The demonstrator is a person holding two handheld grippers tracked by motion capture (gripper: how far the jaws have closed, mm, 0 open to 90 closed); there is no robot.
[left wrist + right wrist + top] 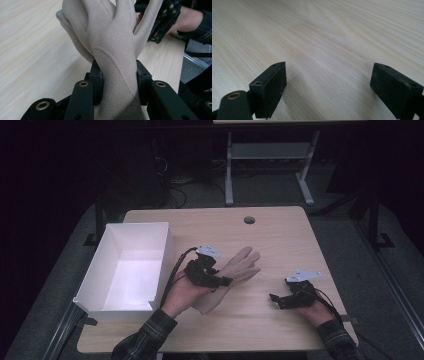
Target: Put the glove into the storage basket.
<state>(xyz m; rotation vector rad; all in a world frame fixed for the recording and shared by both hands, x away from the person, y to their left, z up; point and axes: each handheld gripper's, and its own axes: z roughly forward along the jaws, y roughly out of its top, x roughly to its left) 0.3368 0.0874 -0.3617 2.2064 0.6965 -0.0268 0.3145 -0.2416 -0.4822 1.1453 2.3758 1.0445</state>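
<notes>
While the left gripper (222, 281) clamps the beige glove (235, 272) across its wrist, the relation that matters is how the glove lies against the white box (161, 251): the glove's long axis runs from cuff at about seven o'clock to fingertips at about one o'clock in the high view, and the box sits at nine o'clock of the gripper, near it but not touching. From the left gripper view the jaws press on either side of the narrow wrist part of the glove (110, 37), with the fingers of the glove fanning away ahead of them and the cuff passing back between the arms of the tool. The left hand (181, 292) is plainly the nearer to both glove and box; the right gripper (274, 298) rests well apart at three o'clock, jaws spread wide over bare wood with nothing between them, as its own view shows (329, 85). Whether the glove is lifted or lies on the table (280, 240) is hard to tell from above; it seems to rest on it. The table is pale wood grain, smooth, with a round cable hole (249, 220) at twelve o'clock near the far edge. Around it the room is dark, with grey carpet (350, 240) and a second desk's white frame (229, 170) behind
</notes>
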